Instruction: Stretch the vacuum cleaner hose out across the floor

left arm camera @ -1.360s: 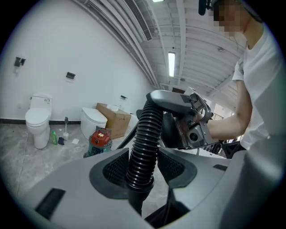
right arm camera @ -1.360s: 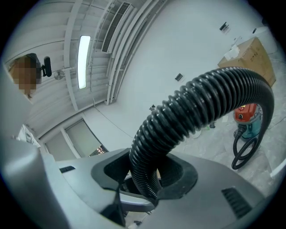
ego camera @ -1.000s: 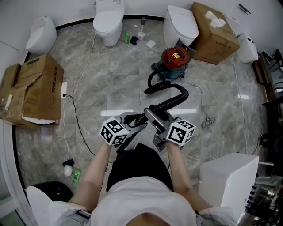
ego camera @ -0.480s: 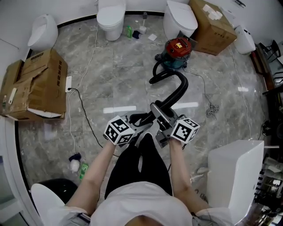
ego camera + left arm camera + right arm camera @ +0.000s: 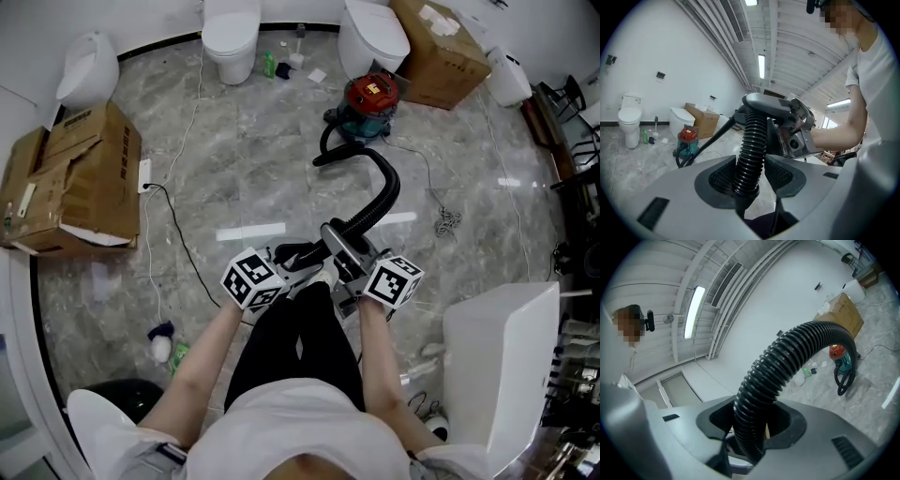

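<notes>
- Near end: left gripper (image 5: pixel 749 176) jaws clamped on black ribbed plastic hose (image 5: pixel 380 199), next to grey rigid handle piece (image 5: pixel 339 246).
- Right gripper (image 5: pixel 751 430) jaws clamped on same hose, just beside left gripper.
- Held end raised off grey marbled floor (image 5: pixel 234 159), well apart from red-lidded teal canister vacuum (image 5: pixel 368 98).
- Middle run: one arch toward canister, not straight.
- At canister: short loop on floor, close against base.
- Estimate: partly stretched.
- Remaining: draw held end farther from canister, flatten arch and loop, lay hose down.

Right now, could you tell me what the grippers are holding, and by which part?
The left gripper and right gripper both clamp the black vacuum cleaner hose on its ribbed part, near the free end.
</notes>
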Demonstrator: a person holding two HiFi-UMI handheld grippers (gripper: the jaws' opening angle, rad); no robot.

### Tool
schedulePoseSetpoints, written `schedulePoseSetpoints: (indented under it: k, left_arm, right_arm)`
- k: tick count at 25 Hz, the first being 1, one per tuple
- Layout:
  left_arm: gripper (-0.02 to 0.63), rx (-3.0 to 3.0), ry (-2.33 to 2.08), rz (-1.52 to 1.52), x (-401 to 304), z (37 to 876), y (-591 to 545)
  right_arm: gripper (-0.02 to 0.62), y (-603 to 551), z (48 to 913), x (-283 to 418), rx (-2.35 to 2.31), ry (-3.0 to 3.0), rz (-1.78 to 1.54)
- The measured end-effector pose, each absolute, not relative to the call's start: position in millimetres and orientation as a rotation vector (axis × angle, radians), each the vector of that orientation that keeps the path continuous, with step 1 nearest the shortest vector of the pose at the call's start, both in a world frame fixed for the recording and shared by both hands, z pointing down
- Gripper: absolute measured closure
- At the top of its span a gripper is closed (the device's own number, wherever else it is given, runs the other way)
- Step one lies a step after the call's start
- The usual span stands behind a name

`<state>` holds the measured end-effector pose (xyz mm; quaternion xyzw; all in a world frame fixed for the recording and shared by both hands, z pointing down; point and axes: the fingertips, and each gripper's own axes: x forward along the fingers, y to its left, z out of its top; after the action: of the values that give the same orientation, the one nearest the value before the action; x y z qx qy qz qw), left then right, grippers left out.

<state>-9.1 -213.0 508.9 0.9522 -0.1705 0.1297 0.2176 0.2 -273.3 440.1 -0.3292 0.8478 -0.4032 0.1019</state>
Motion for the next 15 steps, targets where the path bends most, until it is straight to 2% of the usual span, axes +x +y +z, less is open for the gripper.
schedulePoseSetpoints:
  k: [15]
  left_arm:
    - [0.413,2.616,-0.478,0.345,10,514,-177]
  right_arm:
    - [0.411,-242,446,20,-0.934,2.461,-1.212]
